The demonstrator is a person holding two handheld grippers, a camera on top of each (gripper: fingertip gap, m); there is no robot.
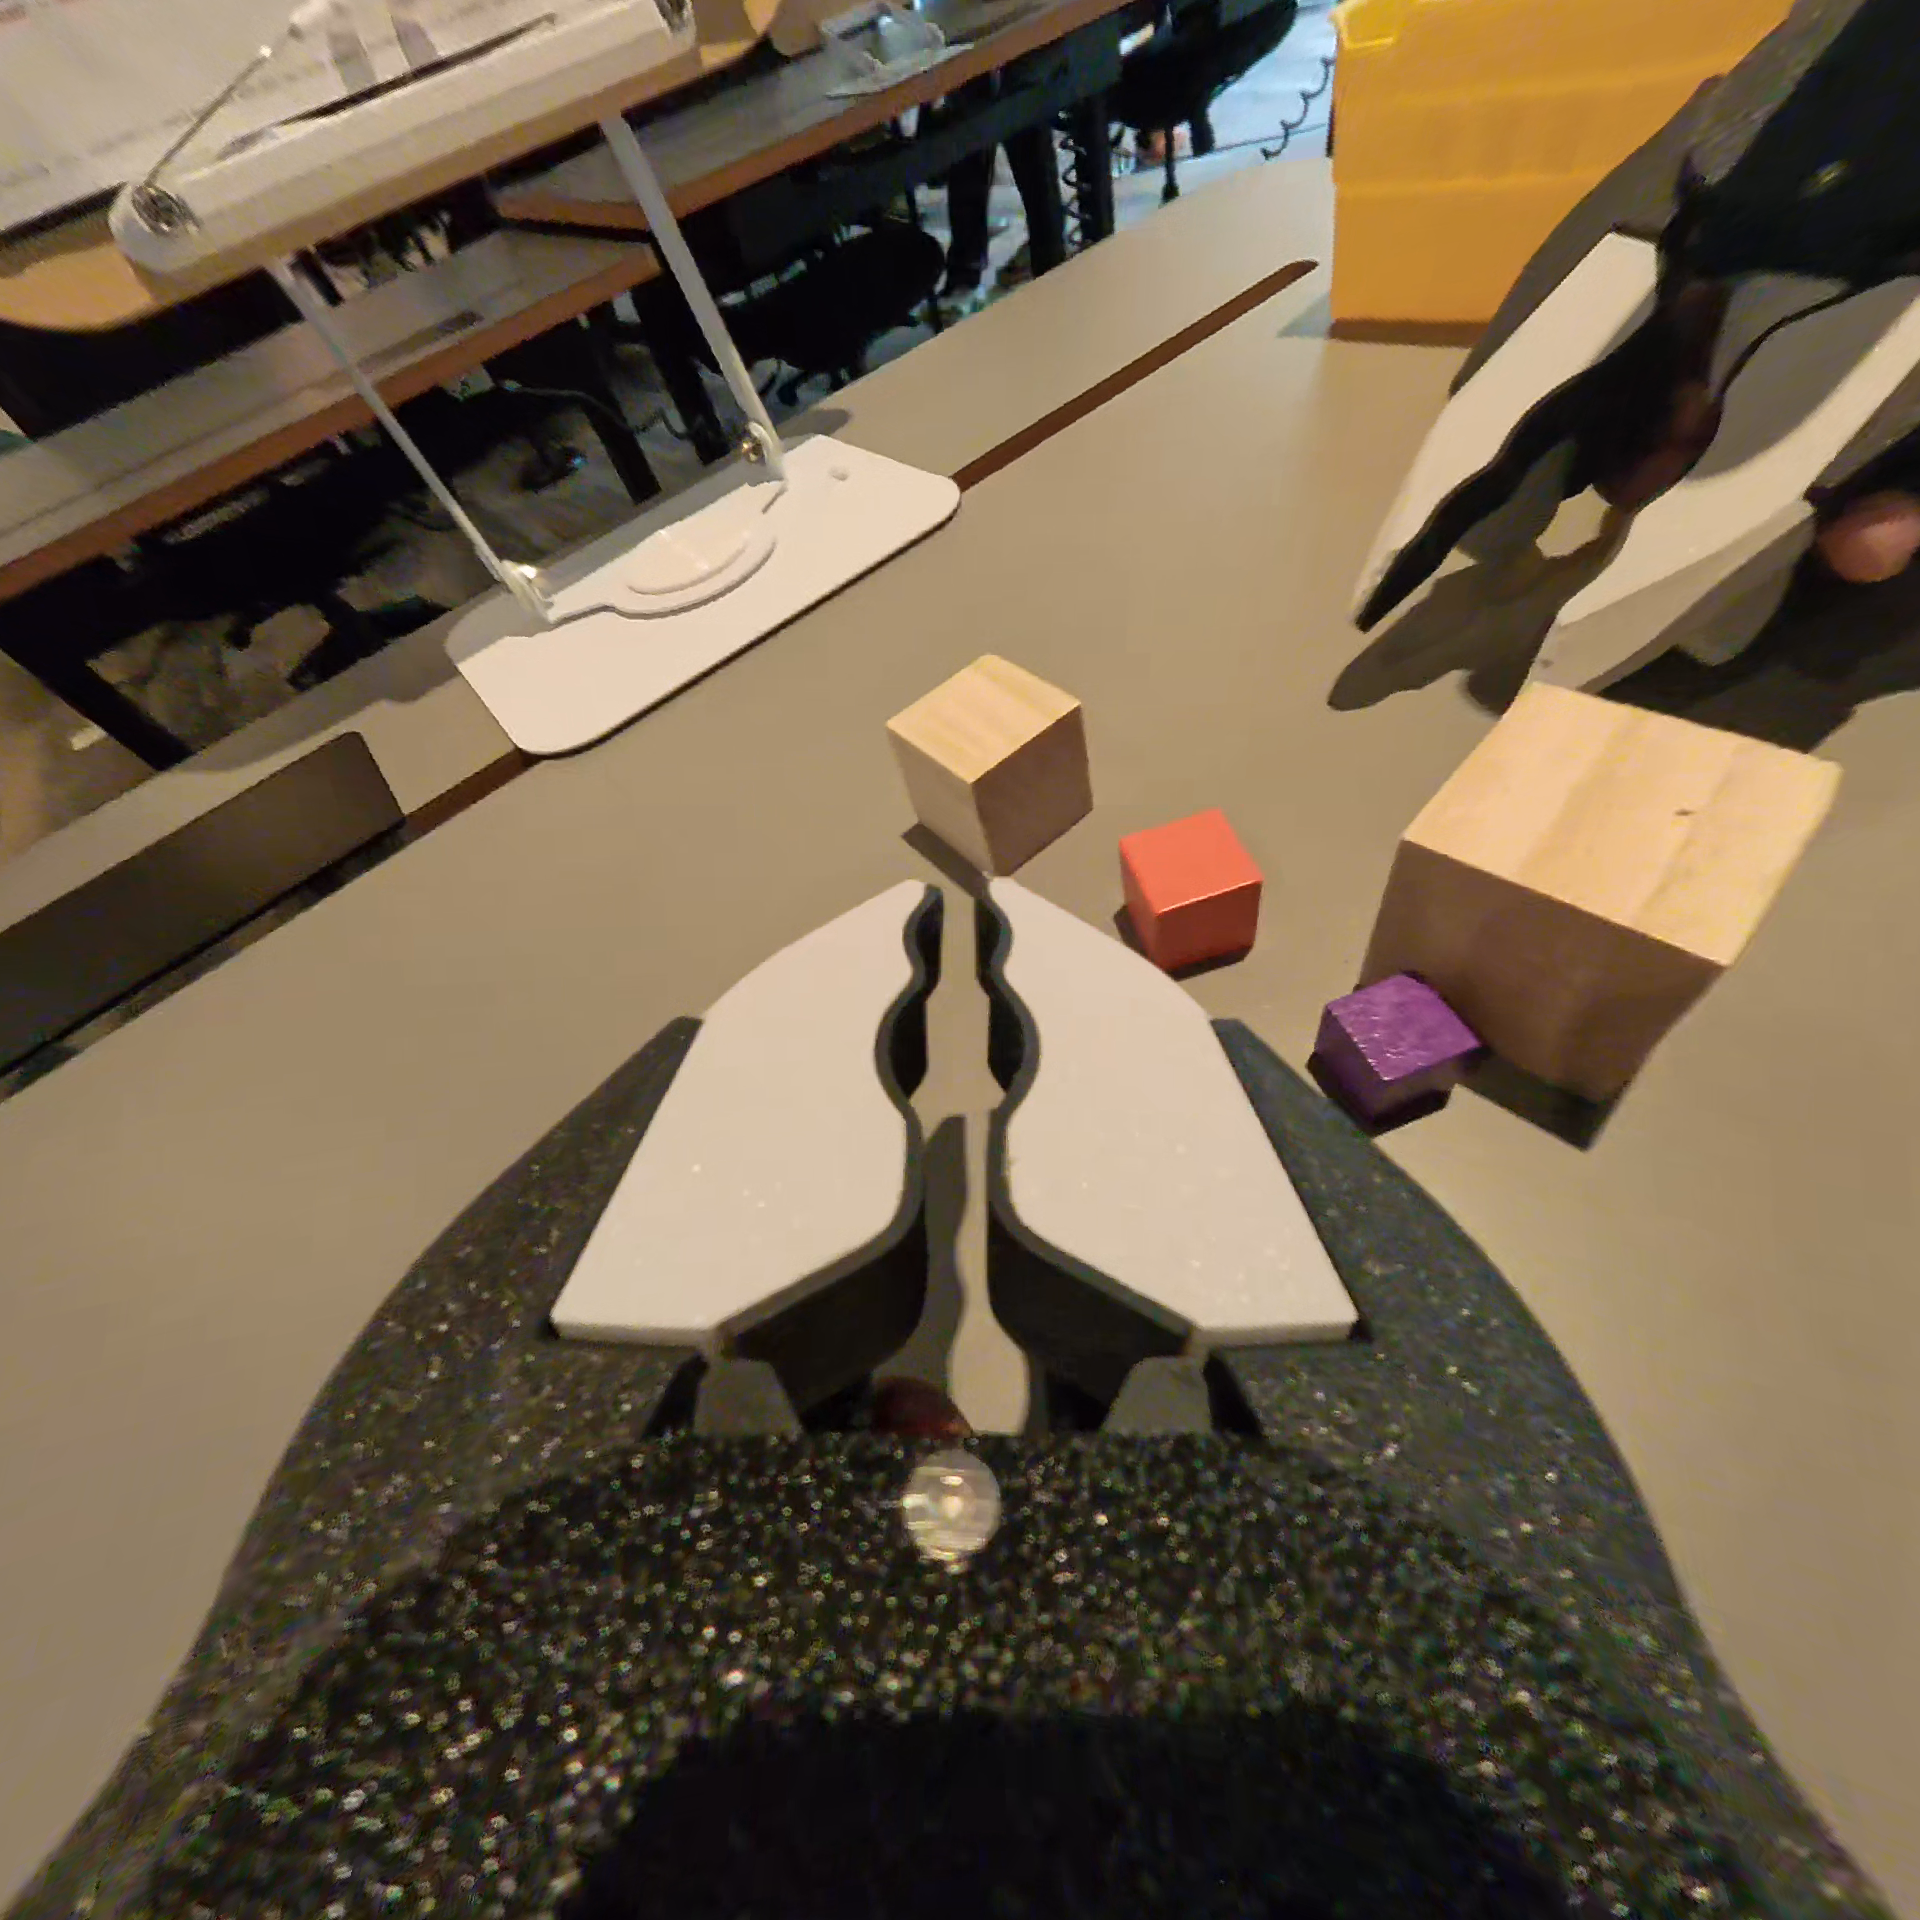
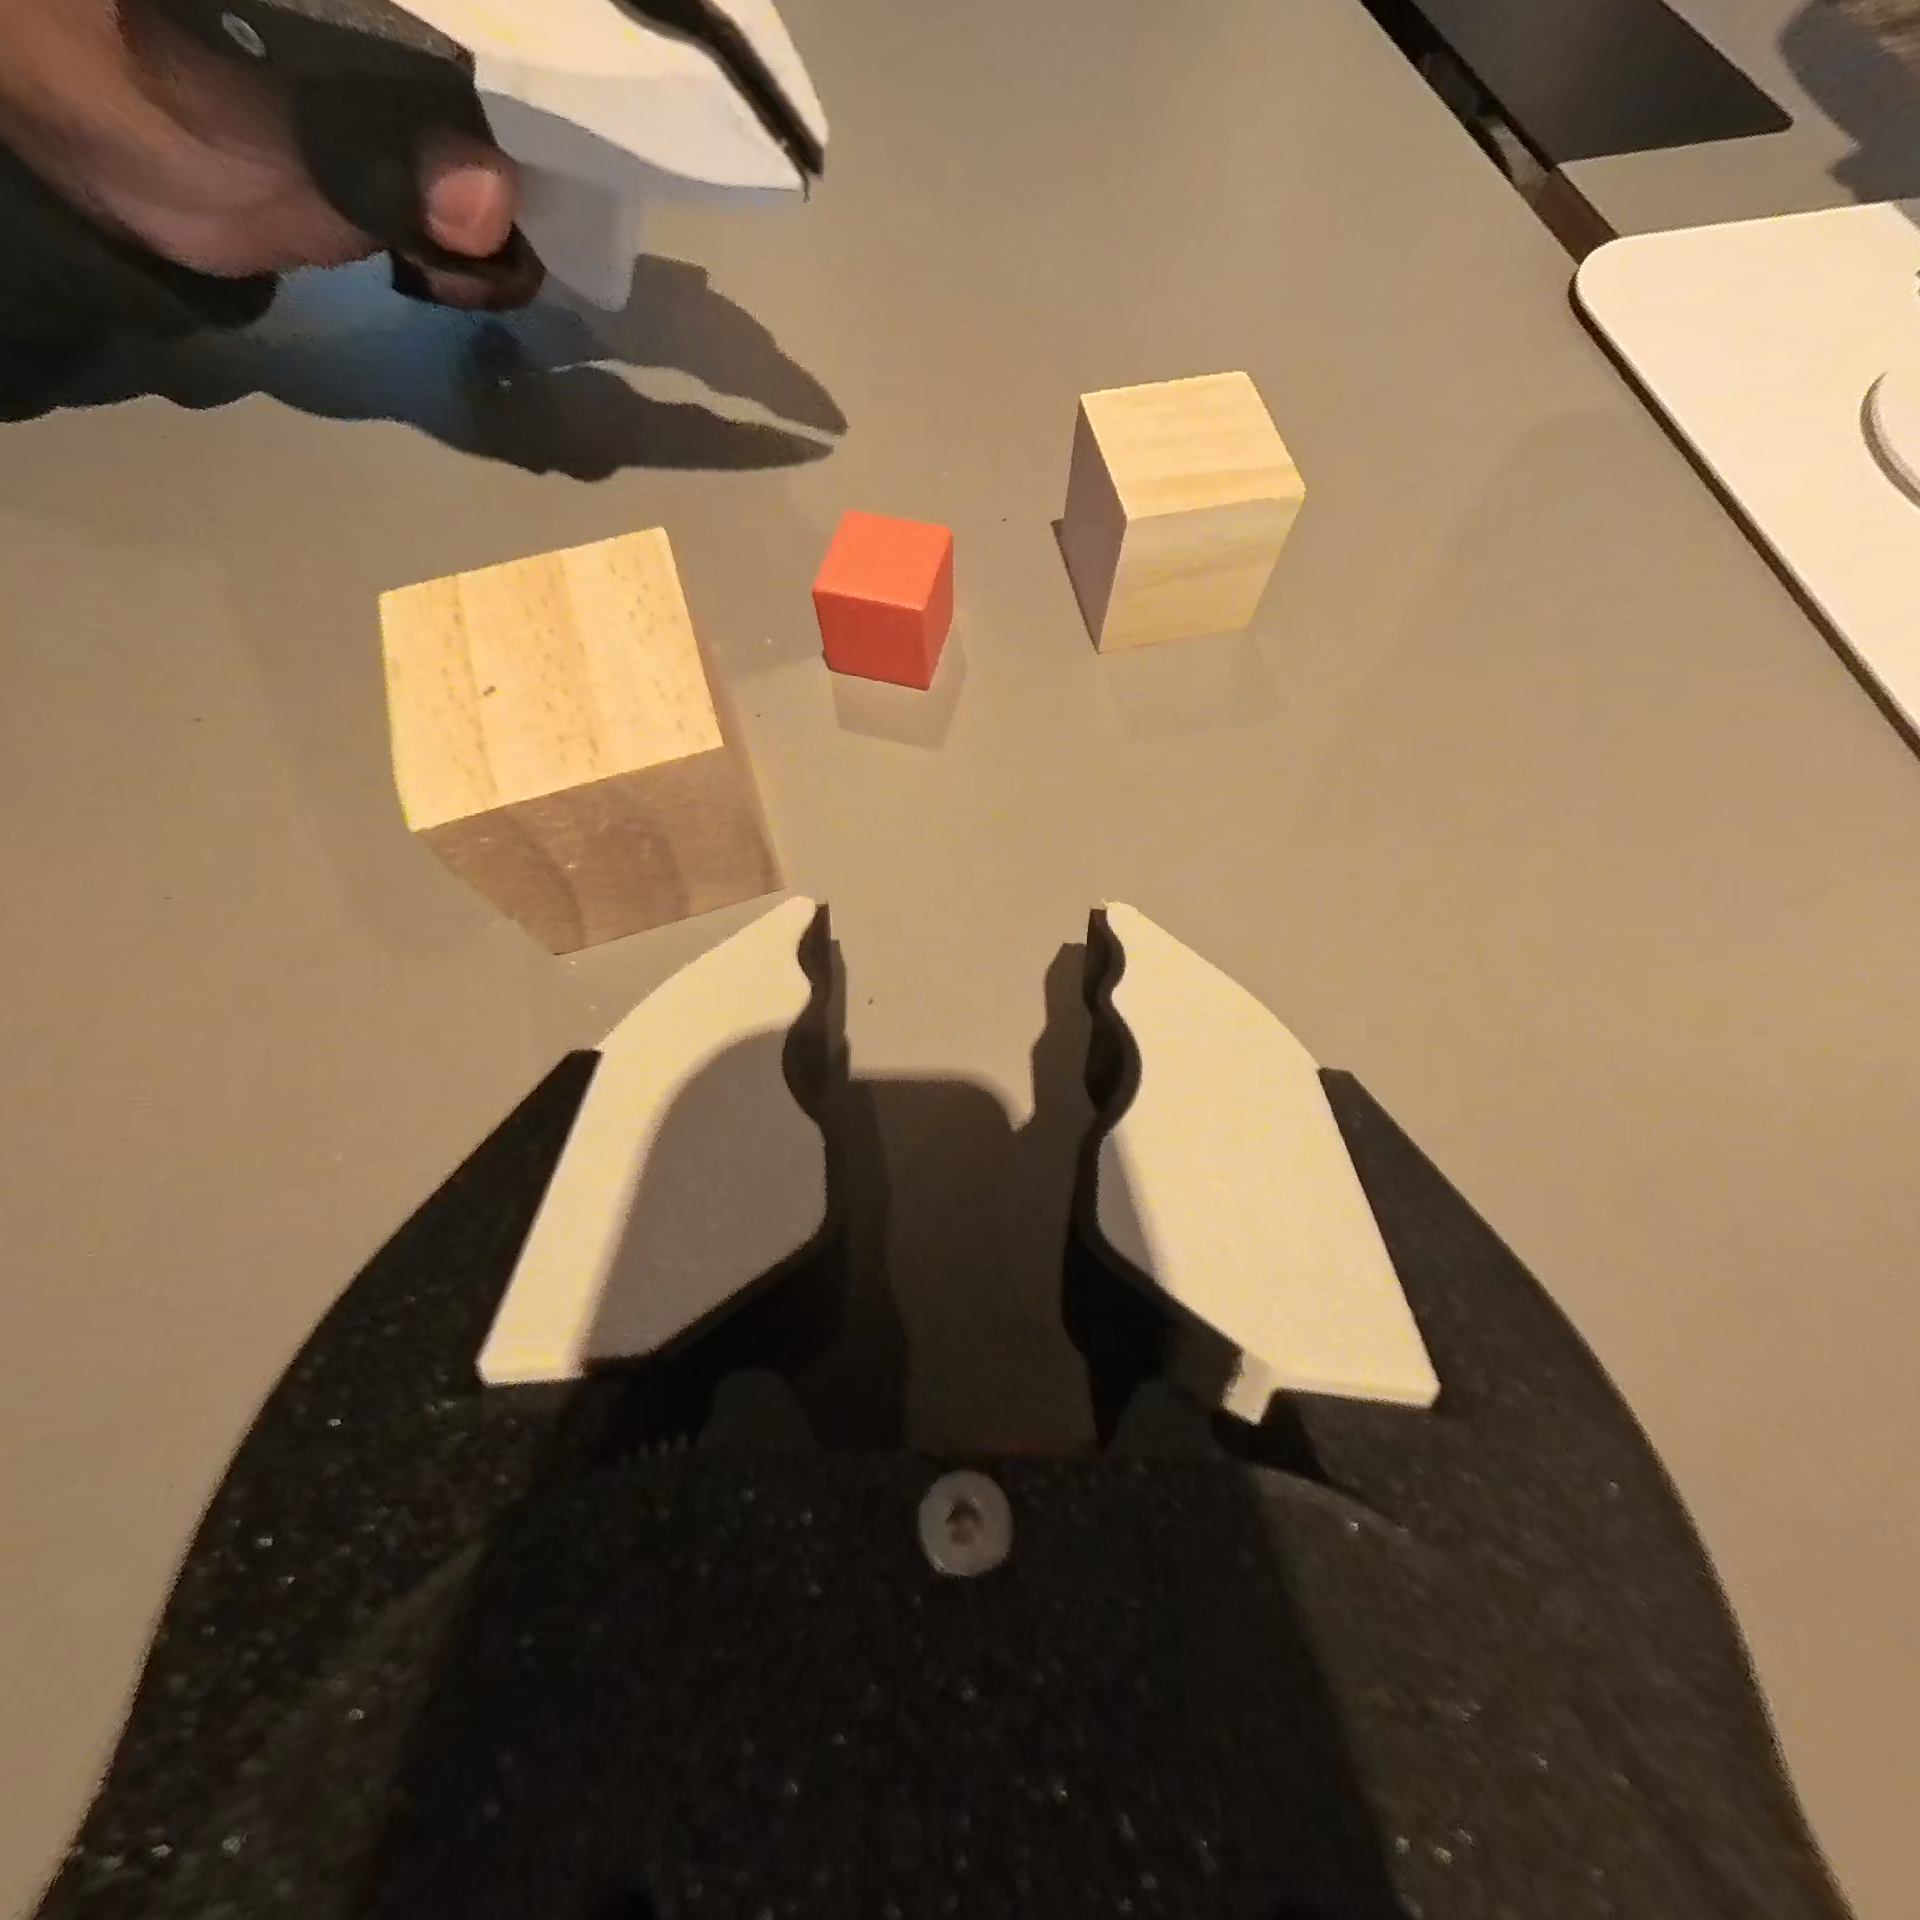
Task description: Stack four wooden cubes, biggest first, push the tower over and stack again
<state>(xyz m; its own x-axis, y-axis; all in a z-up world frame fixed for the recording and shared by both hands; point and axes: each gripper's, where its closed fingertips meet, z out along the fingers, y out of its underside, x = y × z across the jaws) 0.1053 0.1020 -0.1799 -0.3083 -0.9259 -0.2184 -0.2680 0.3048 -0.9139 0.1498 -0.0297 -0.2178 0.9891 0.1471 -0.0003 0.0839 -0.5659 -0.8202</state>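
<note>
Four cubes stand apart on the grey table (image 1: 312, 1143). The big natural wood cube (image 1: 1590, 894) (image 2: 561, 727) is on the right in the left wrist view. The small purple cube (image 1: 1392, 1044) touches its near corner and is hidden in the right wrist view. The red cube (image 1: 1190, 883) (image 2: 883, 592) stands between the big cube and the medium natural cube (image 1: 987, 758) (image 2: 1184, 509). My left gripper (image 1: 956, 899) (image 2: 810, 156) is shut and empty, just short of the medium cube. My right gripper (image 2: 961, 914) (image 1: 1455, 634) is open and empty, above the table beside the big cube.
A white lamp stand with a flat base (image 1: 727, 582) (image 2: 1766, 416) sits behind the cubes near the table's far edge. A yellow bin (image 1: 1455, 156) stands at the back right. Other desks and chairs lie beyond the table. A hand (image 2: 208, 177) holds the left gripper. The tips of one gripper are about 15 cm away from the tips of the other.
</note>
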